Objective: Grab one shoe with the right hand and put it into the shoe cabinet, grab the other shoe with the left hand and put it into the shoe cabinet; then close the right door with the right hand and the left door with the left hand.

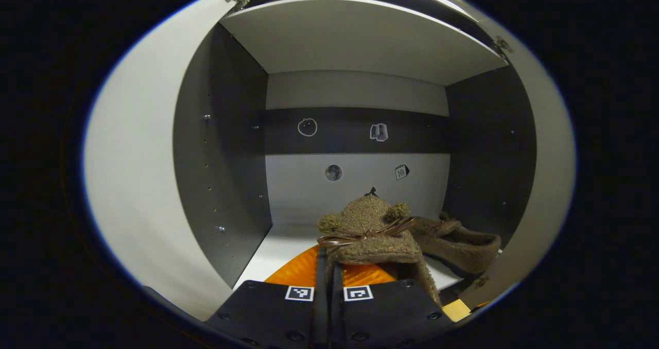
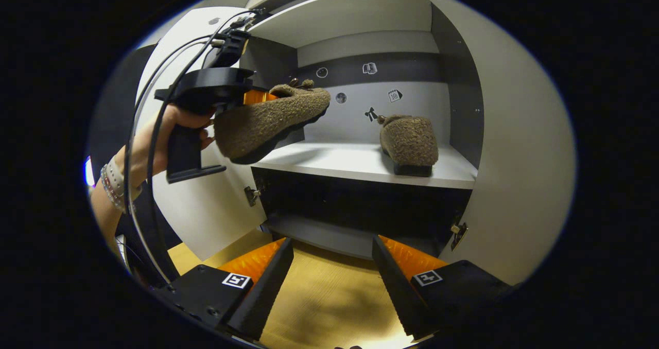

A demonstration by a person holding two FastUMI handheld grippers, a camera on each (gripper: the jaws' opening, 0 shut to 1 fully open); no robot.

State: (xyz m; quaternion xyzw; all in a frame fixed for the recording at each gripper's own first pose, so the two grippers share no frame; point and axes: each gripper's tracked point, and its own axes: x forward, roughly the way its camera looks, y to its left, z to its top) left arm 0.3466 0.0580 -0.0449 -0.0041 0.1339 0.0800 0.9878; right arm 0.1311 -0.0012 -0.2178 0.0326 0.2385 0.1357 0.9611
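Your left gripper (image 1: pixel 329 282) is clamped on the soft, light brown fuzzy slipper (image 1: pixel 368 230) at its heel, right gripper (image 2: pixel 332 282) wide open and empty

no readable text, small picture stickers (image 1: pixel 378 132) mid-frame on cabinet back panel (image 1: pixel 355 89), square coded markers (image 2: pixel 237 280) on gripper fingers, lower frame

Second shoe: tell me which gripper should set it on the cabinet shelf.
Left. The left gripper already clamps the second shoe and holds it above the shelf, beside the first shoe resting there. The right gripper hangs open and empty, below the shelf.
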